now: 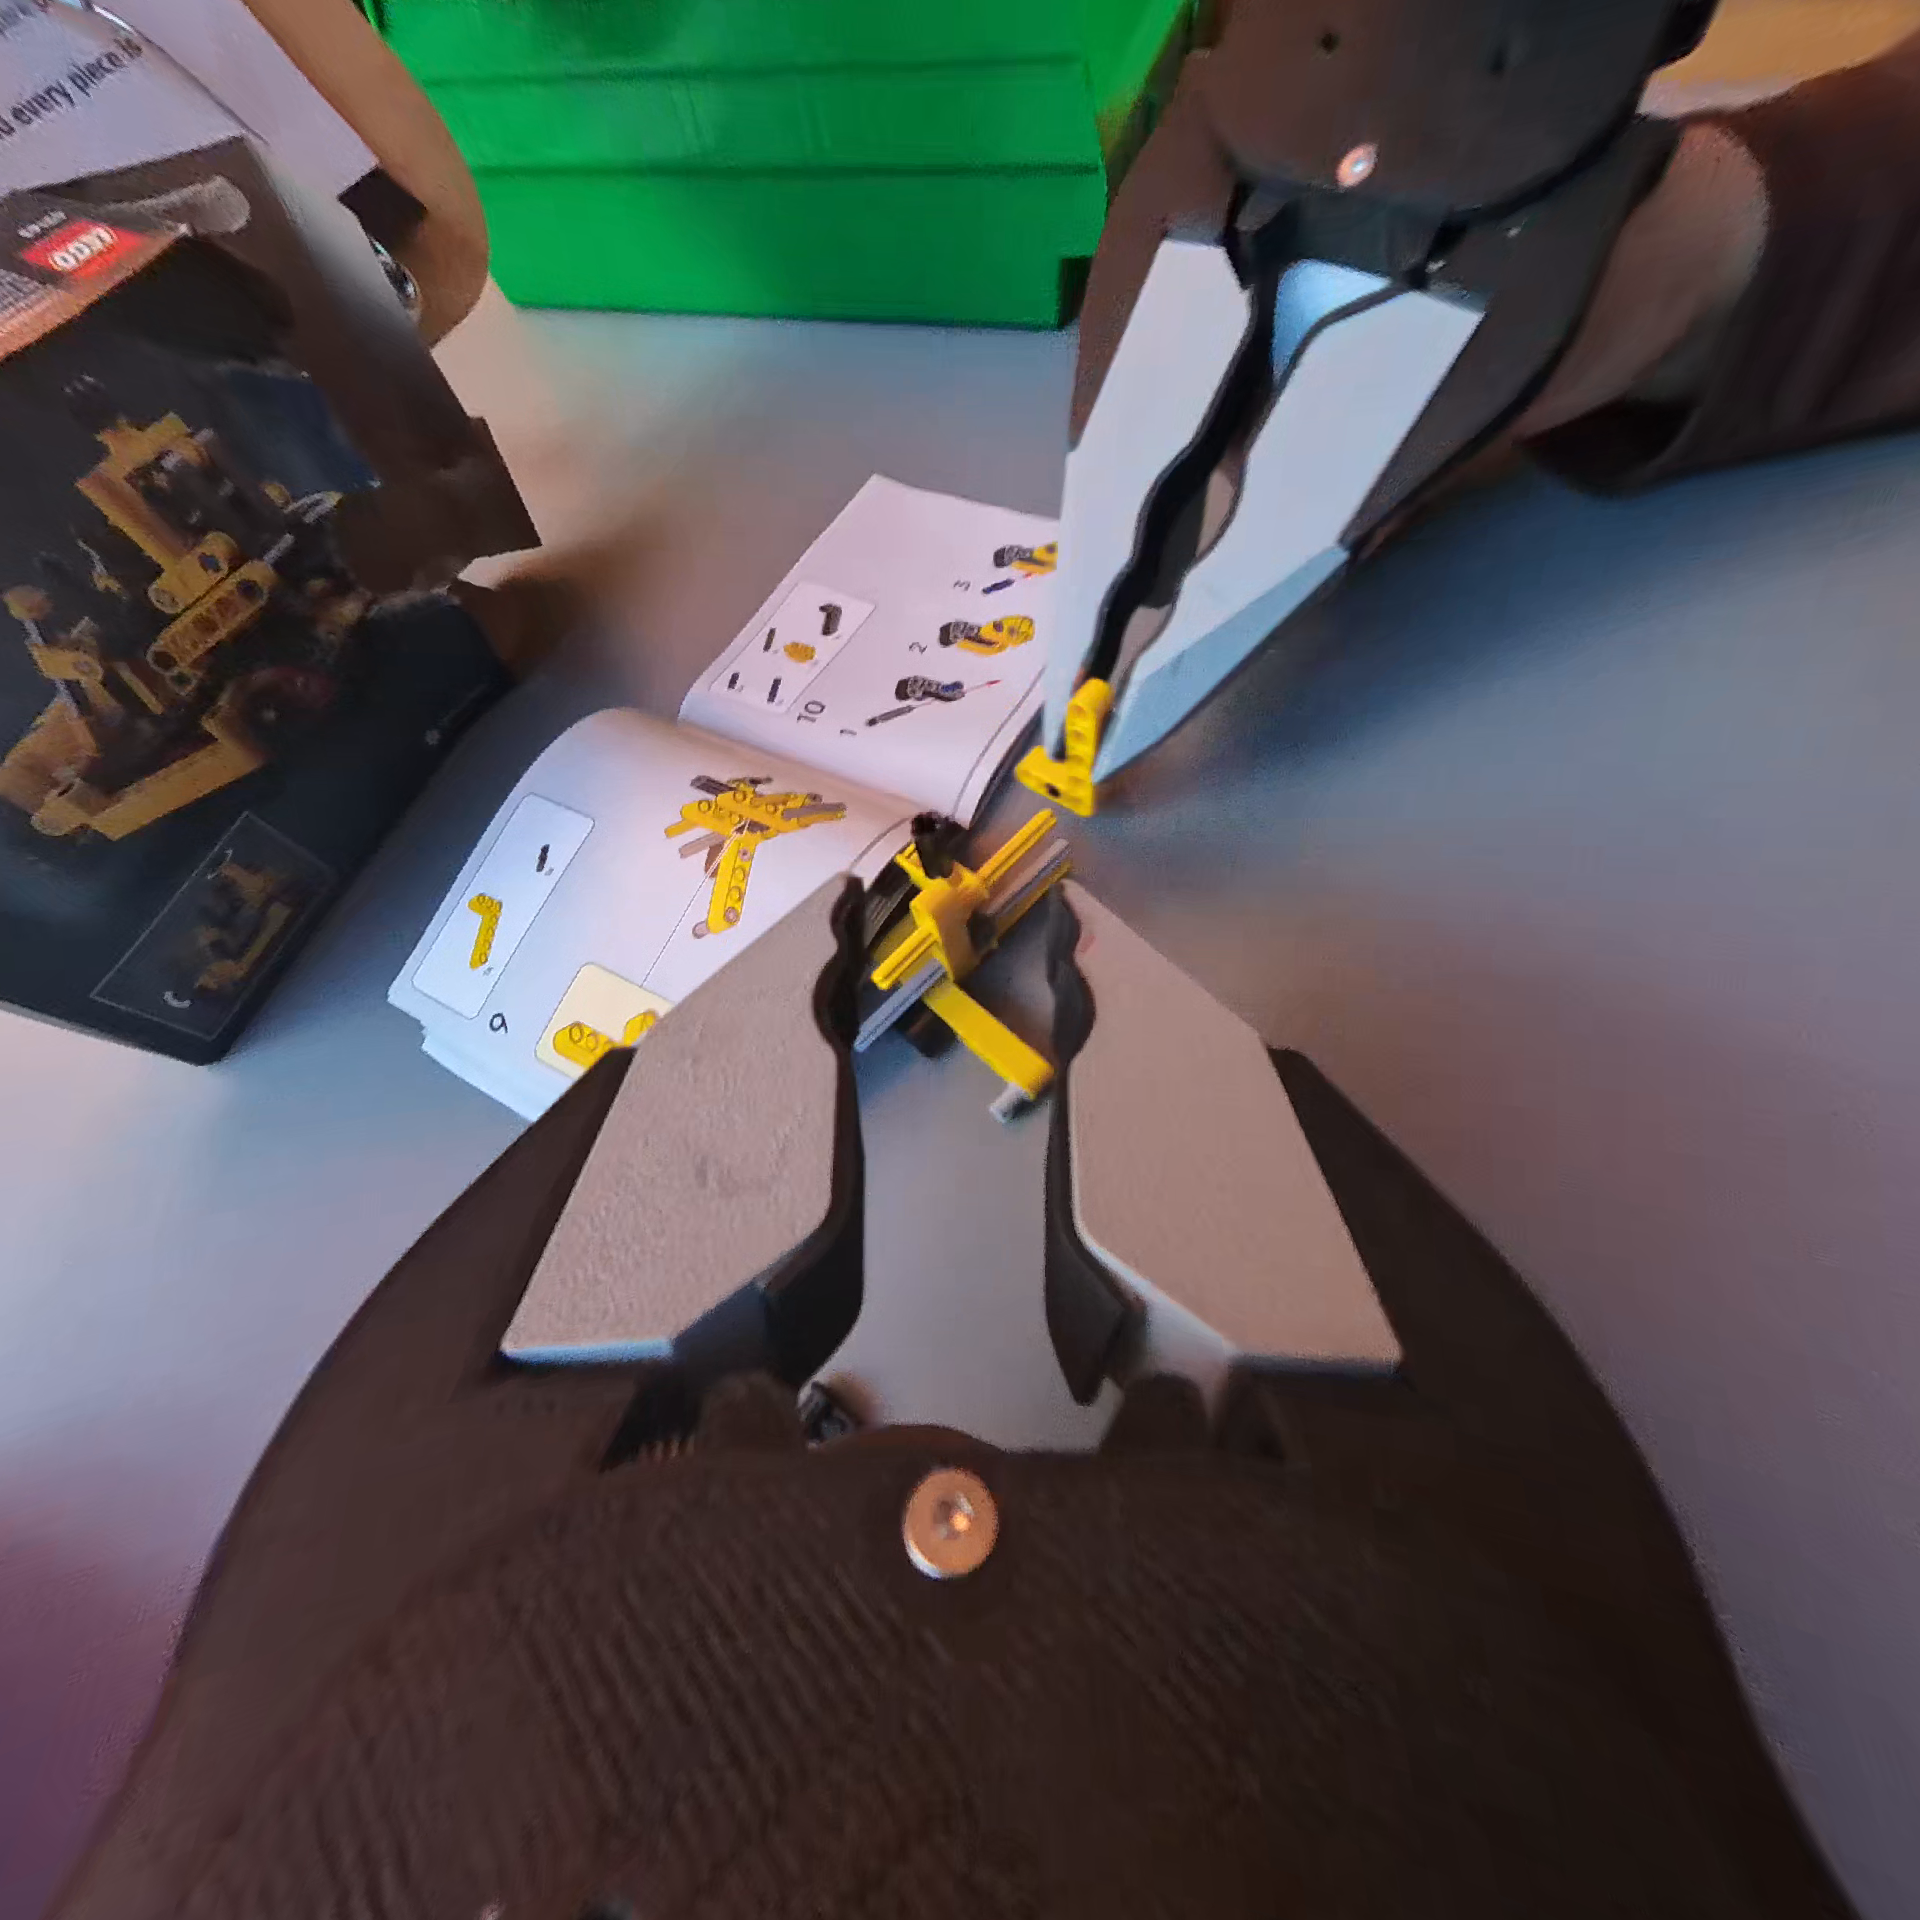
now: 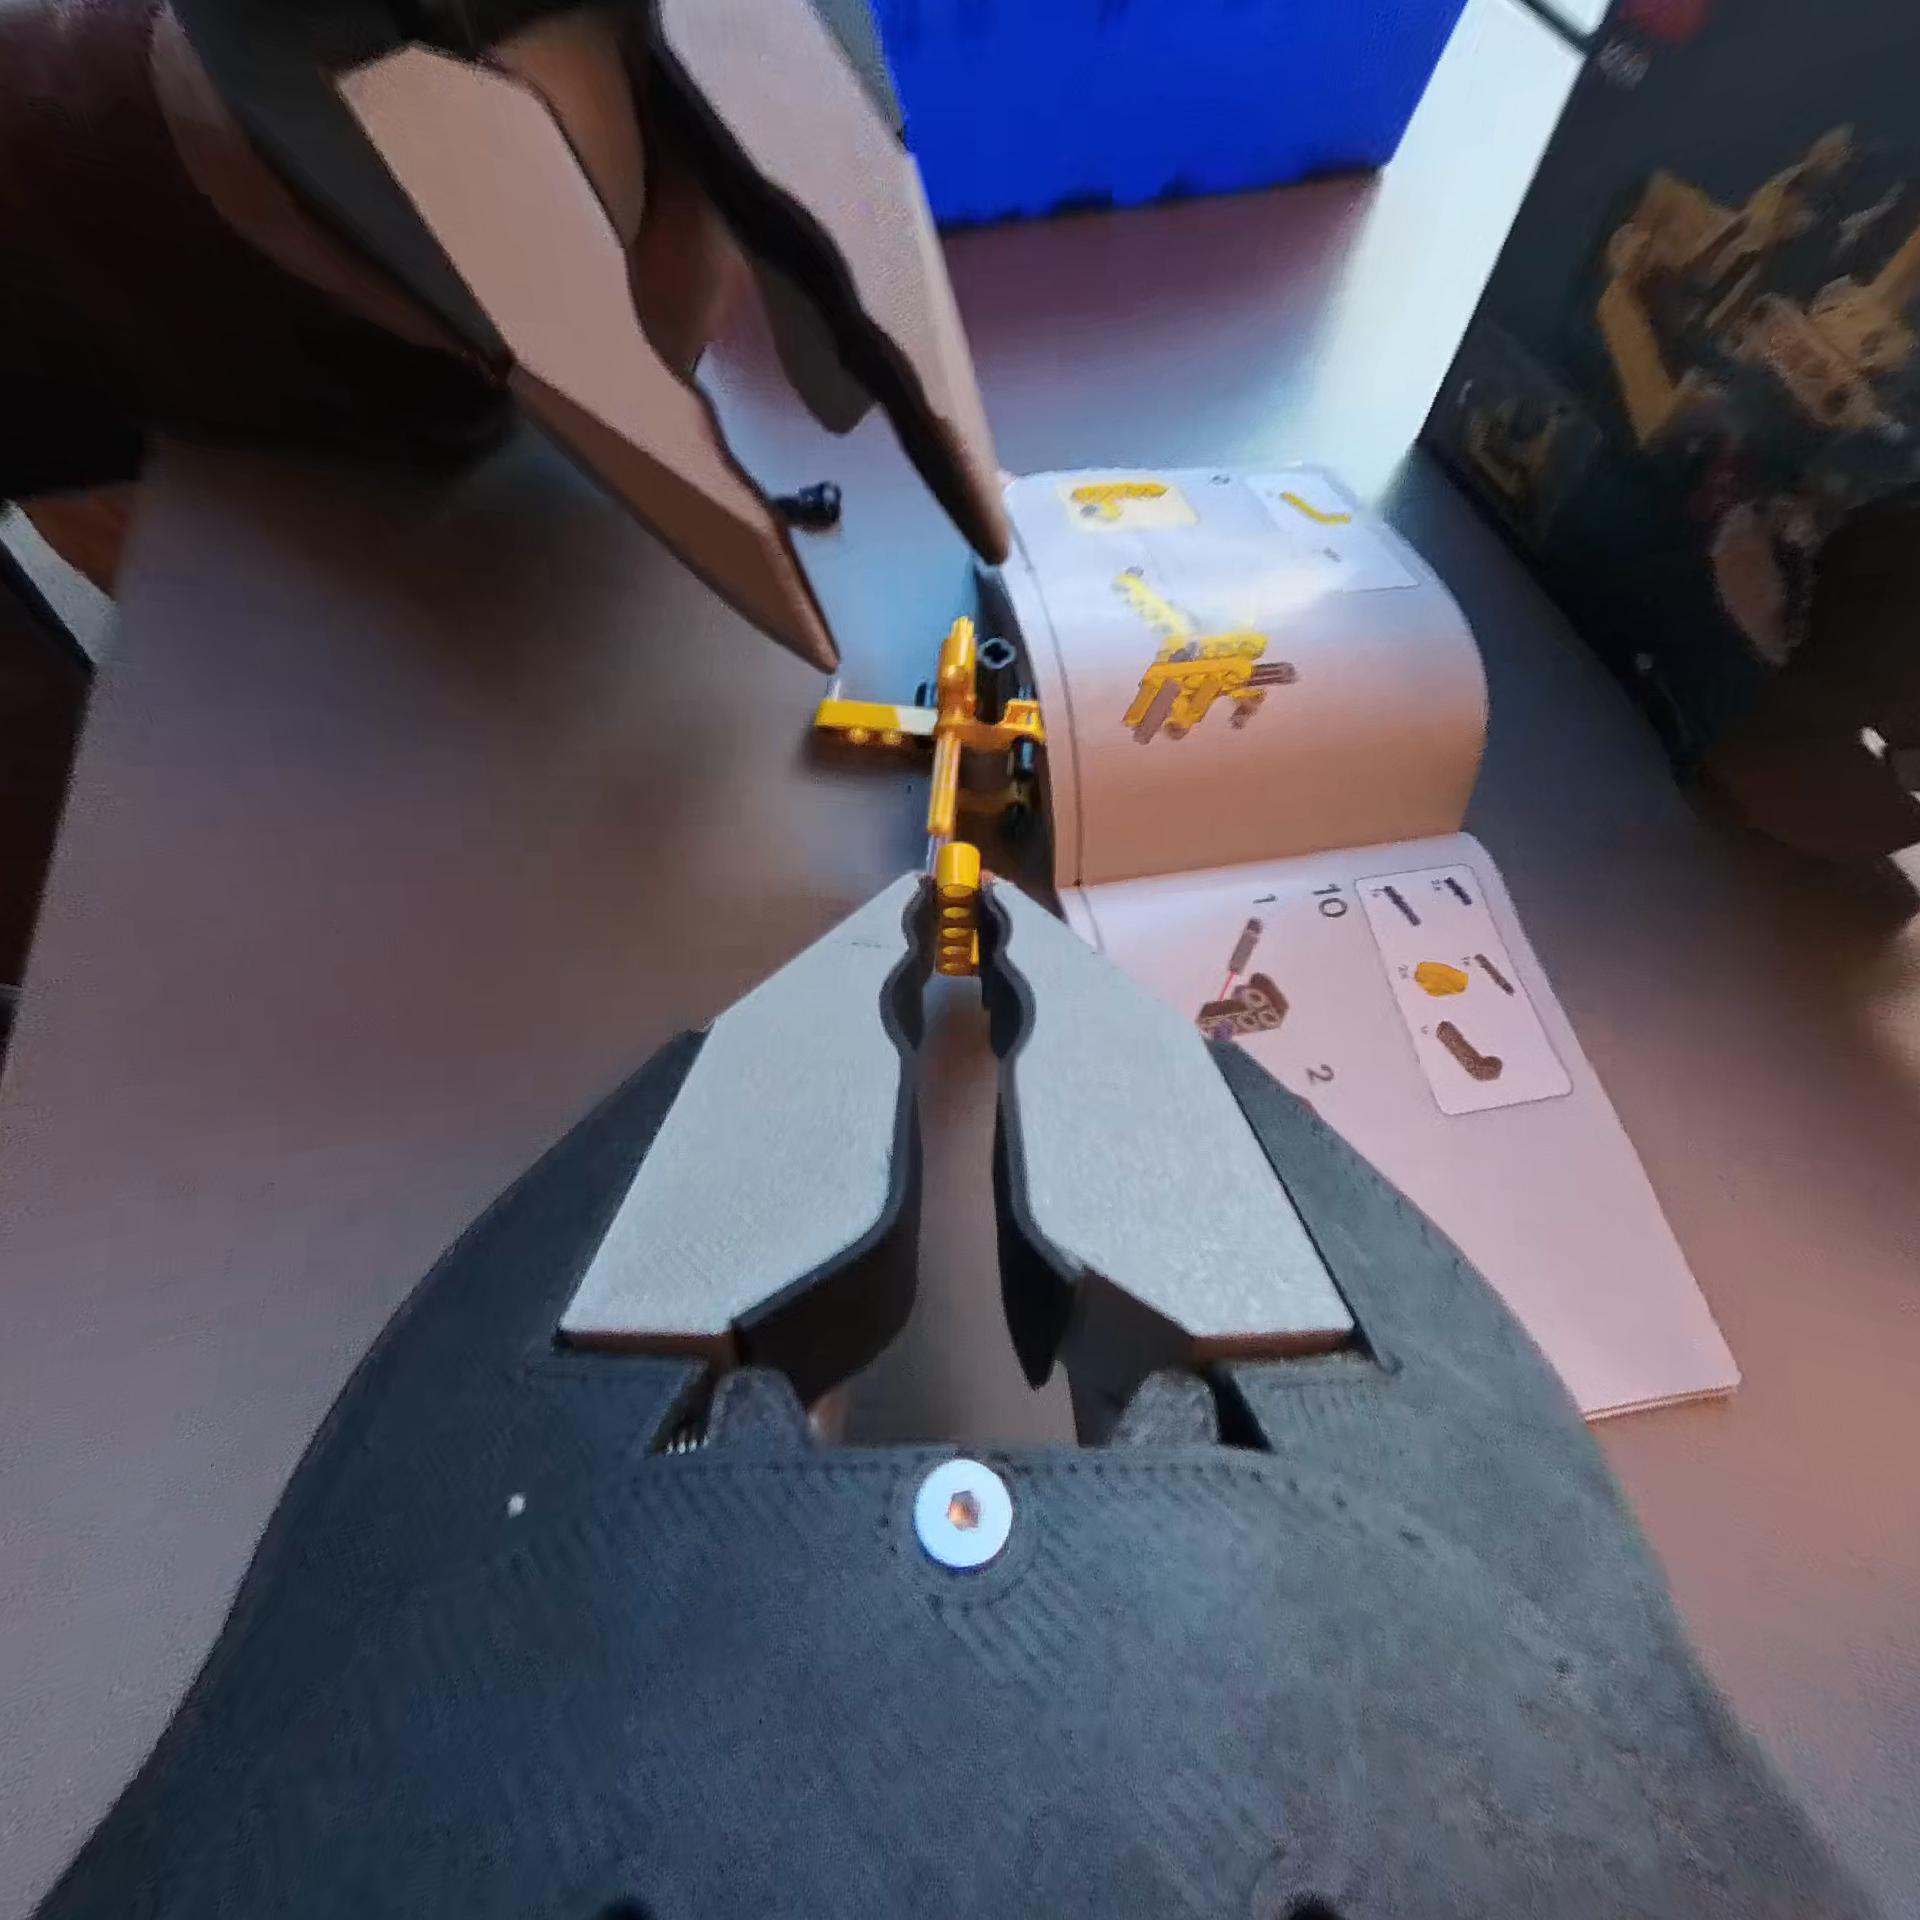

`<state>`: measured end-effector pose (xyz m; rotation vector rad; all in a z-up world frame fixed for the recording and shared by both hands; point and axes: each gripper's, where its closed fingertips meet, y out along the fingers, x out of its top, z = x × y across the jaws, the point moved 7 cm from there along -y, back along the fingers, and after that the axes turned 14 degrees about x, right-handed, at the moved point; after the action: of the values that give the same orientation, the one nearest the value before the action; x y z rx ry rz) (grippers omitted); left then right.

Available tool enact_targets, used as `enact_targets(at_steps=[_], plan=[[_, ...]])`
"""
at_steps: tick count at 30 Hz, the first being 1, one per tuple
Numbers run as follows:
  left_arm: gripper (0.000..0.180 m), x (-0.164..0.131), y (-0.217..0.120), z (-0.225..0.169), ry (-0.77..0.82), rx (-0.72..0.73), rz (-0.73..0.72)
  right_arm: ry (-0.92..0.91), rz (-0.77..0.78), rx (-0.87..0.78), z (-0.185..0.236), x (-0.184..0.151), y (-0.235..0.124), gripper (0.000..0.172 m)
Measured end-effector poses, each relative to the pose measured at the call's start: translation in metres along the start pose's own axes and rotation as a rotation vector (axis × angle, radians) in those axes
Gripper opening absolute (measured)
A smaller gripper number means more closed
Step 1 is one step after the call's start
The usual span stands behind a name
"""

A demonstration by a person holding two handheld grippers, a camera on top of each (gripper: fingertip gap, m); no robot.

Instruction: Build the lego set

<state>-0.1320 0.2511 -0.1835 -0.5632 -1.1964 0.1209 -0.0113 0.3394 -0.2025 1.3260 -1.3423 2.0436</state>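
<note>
Grey table (image 1: 1455, 935) carries a dark toy box (image 1: 187, 623) at ten o'clock and an open booklet (image 1: 644, 831) at centre. Left gripper (image 1: 951, 914) stands spread, its fingers either side of a yellow-and-grey brick build (image 1: 961, 935) without pressing. Right gripper (image 2: 956, 914), at one o'clock in the left view, pinches a small yellow bent beam (image 2: 956, 925).

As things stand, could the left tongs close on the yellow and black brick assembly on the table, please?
Probably yes: the left tongs stand open astride the assembly, nothing between. The right tongs, shut on a yellow bent beam, hover just beyond it.
</note>
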Motion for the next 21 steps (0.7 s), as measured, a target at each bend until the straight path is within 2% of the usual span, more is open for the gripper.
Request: enact_targets(at_steps=[5, 9, 14, 21], plan=[[0.034, -0.012, 0.008, 0.007, 0.044, 0.026, 0.066, -0.012, 0.067, -0.004, 0.003, -0.003, 0.007, 0.004], [0.040, -0.023, 0.015, 0.007, 0.006, -0.064, 0.136, 0.032, 0.054, 0.010, 0.000, -0.003, 0.006, 0.004], [0.047, -0.018, 0.010, 0.008, 0.004, -0.071, 0.128, 0.042, 0.051, 0.021, -0.001, -0.003, 0.006, 0.004], [0.052, -0.021, 0.002, 0.005, 0.052, -0.240, 0.186, 0.018, 0.054, 0.077, 0.003, -0.003, 0.008, 0.004]])
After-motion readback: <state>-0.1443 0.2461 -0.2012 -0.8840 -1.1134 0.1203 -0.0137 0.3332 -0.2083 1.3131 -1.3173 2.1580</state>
